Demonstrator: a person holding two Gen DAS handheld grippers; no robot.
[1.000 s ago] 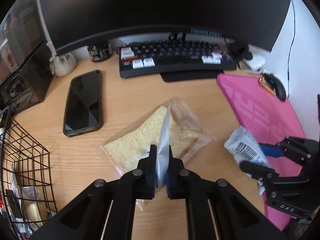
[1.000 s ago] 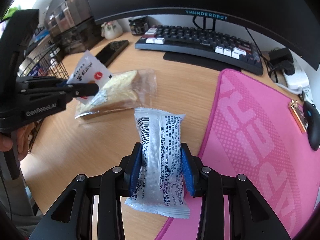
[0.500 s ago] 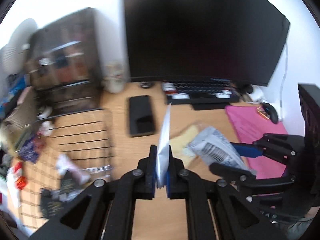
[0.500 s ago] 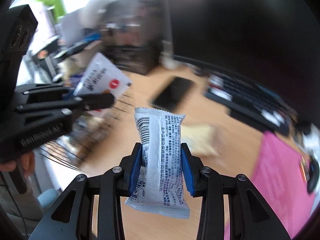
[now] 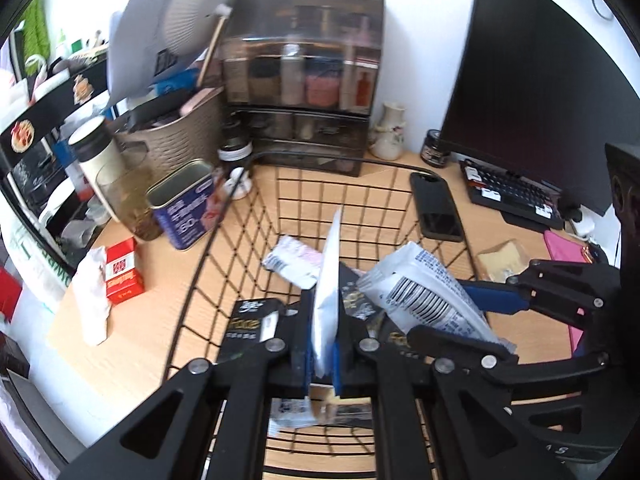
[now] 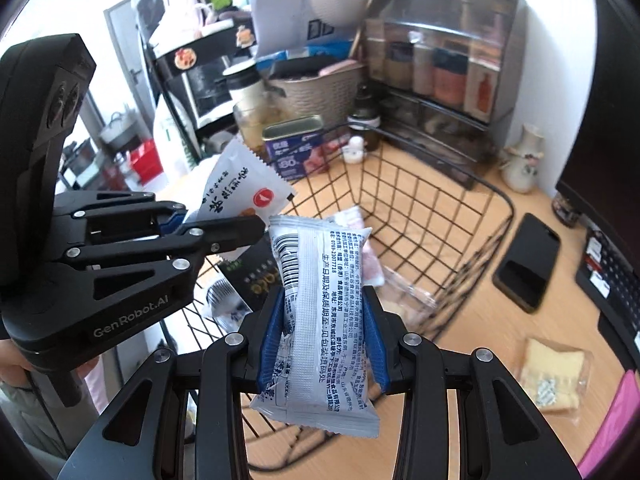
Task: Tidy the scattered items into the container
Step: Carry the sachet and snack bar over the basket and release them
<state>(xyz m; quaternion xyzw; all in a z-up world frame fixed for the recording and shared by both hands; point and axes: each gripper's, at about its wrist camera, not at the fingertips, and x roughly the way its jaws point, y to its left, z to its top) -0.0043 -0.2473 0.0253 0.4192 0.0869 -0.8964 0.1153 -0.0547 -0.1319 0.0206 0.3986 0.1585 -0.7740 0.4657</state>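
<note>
Basket (image 5: 224,216) floor partly hidden; packets inside blurred. Left gripper (image 5: 325,344) pinches a sachet (image 5: 327,280), right gripper (image 6: 323,330) clamps a snack pack (image 6: 320,300), both above basket. Wooden desk (image 5: 132,344); bread (image 6: 554,372) far right; cluttered shelves behind.

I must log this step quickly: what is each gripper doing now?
Left gripper: closed on a white sachet.
Right gripper: closed on a white barcode packet.

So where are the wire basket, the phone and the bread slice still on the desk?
wire basket (image 6: 506,204): right wrist view, far rim.
phone (image 6: 528,260): right wrist view, middle of its screen.
bread slice (image 6: 554,372): right wrist view, middle of the wrapped slice.
</note>
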